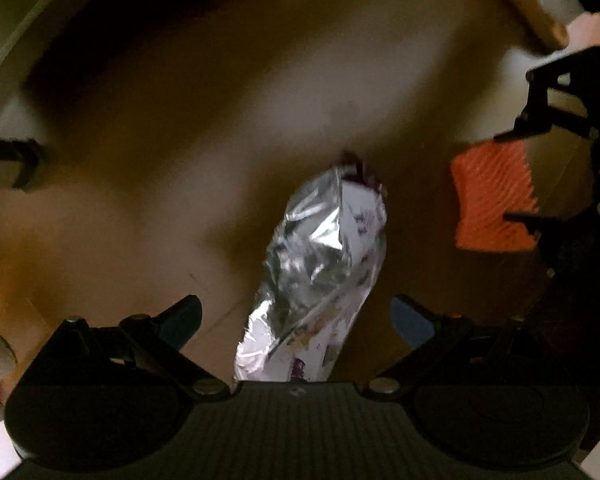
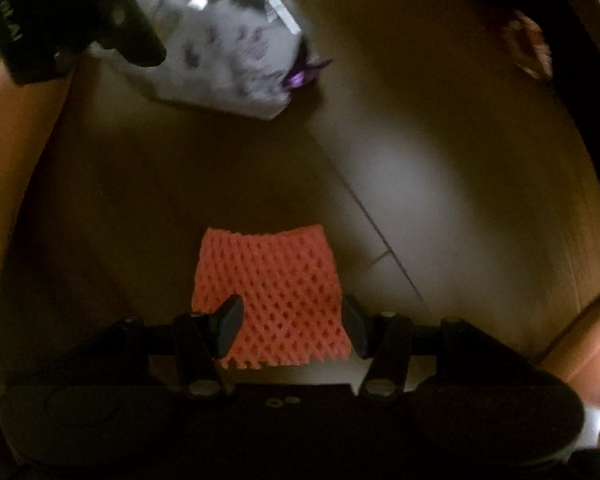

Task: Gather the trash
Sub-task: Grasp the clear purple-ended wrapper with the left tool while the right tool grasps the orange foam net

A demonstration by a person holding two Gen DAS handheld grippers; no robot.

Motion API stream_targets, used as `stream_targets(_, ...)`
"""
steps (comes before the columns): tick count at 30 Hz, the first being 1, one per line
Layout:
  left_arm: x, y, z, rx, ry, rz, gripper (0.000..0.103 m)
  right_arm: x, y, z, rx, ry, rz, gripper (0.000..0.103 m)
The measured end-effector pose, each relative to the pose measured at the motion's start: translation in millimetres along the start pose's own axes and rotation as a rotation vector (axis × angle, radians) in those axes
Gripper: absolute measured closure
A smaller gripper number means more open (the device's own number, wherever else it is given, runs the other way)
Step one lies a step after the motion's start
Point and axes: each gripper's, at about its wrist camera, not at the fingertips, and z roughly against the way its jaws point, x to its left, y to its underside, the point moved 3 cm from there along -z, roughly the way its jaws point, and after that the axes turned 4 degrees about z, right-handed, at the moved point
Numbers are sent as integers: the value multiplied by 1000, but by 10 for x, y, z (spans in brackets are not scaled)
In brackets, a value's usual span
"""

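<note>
Both grippers point straight down at a brown floor. Left gripper hangs with its jaws wide apart, straddling the near end of a silver foil snack bag; no pad touches it. That bag lies flat, its long axis running from 6 toward 12 o'clock, tilted slightly toward 1, torn purple end farthest away. Right gripper also stands with jaws apart, one pad on either side of an orange foam fruit net, which lies flat at 6 o'clock in its view. Whether the pads touch the net I cannot tell. From there the foil bag sits at 11 o'clock.
</note>
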Motion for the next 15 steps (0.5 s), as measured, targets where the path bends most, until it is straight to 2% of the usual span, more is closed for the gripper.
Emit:
stream_targets(3,-43,41,-120,15,1,-21,4,78,-25,-103,9,2,36,49)
stream_targets(5,-66,56,-202,35,1,-39,14,105,-31,-135,11,13,49,48)
stream_targets(7,-81,69,-272,55,-8,-39,36,130,-34,-160,9,10,59,48)
stream_targets(9,-88,68,-310,63,-8,-37,45,136,-45,-165,5,15,65,48)
stream_targets(11,-85,64,-301,50,0,-33,50,163,-27,-167,-1,31,87,50)
stream_targets(13,-67,56,-283,39,18,-17,69,198,-26,-154,-8,44,111,51)
stream_targets(15,-2,85,-260,24,26,19,75,233,-30,-140,-11,48,121,52)
